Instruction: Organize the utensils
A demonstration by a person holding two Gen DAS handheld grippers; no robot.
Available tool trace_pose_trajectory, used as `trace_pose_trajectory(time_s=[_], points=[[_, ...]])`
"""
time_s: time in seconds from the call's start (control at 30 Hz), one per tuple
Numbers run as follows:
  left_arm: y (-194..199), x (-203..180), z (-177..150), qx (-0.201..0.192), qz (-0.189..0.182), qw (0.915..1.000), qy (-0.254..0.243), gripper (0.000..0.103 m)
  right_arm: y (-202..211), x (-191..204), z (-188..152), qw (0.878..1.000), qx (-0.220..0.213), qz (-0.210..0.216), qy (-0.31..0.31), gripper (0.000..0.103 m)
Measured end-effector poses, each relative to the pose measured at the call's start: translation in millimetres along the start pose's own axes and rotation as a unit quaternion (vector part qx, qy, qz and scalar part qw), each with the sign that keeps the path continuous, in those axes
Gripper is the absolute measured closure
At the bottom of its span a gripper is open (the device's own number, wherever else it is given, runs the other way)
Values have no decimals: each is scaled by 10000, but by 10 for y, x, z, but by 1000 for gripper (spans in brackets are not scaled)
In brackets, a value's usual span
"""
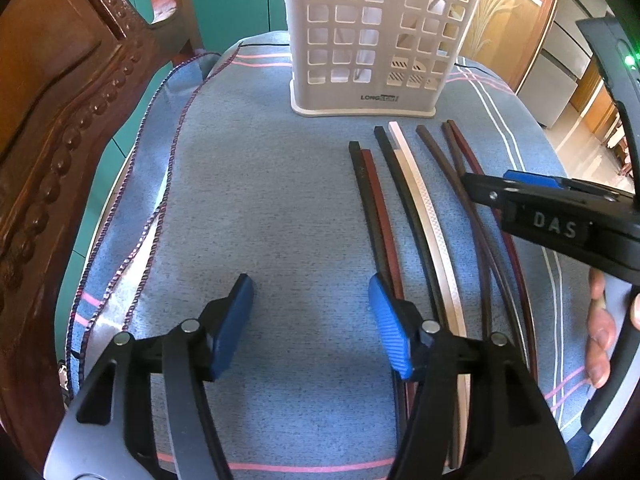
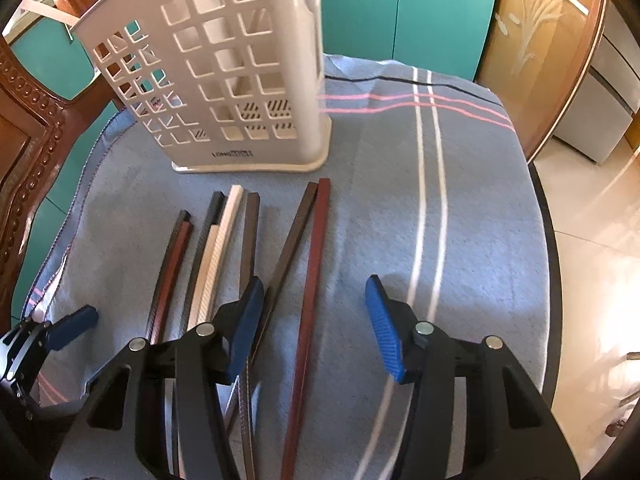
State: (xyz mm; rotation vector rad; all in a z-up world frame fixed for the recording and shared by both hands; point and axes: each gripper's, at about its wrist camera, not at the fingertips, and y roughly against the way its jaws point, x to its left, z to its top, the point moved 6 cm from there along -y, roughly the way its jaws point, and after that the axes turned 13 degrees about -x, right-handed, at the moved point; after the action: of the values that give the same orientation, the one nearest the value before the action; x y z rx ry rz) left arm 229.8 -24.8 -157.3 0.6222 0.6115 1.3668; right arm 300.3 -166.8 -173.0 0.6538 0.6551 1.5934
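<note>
Right now both of your tongs hang open and empty over the tabletop (image 1: 280,200), which is covered by a blue striped cloth (image 2: 480,220). Your left tongs (image 1: 310,326) sit over bare cloth, with the row of chopsticks (image 1: 404,216) just to their right; one blue pad overlaps the nearest dark pair in that view. Only the left wrist view shows your right tongs from the side (image 1: 532,184), hovering above the outer brown and red sticks, along with your fingers (image 1: 600,332) on the handle. Only the right wrist view shows your right tongs (image 2: 316,324) straddling the red chopstick (image 2: 310,300), pads apart and not touching it, with one pad of the left tongs (image 2: 74,326) poking in at the lower left. The white slotted utensil holder (image 1: 372,40) stands upright beyond the stick tips, apart from them. A carved wooden chair (image 1: 60,120) crowds the left edge, teal cabinets (image 2: 400,8) stand behind.
</note>
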Motion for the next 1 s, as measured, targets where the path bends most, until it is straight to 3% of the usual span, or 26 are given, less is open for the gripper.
trace_pose_trajectory(time_s=[0.43,0.57,0.67,0.73,0.9,1.0], points=[[-23,17,10,-4,106,9999,-4,34,91,25,56,9980,-236,552,-216,50],[-29,12,18,-6,129,9999,-41,34,184,80,112,9940,-555,830,-438,50],[-18,-4,18,-24,104,9999,-79,37,182,152,84,9945,-550,854,-265,50],[-1,-25,14,-27,8,9999,-98,44,120,220,47,9954,-432,836,-160,50],[23,-41,1,-47,-52,9998,-165,48,-20,397,-23,9976,-271,634,109,70],[33,-43,3,-49,-40,9999,-153,53,-56,361,-43,9985,-239,468,130,87]])
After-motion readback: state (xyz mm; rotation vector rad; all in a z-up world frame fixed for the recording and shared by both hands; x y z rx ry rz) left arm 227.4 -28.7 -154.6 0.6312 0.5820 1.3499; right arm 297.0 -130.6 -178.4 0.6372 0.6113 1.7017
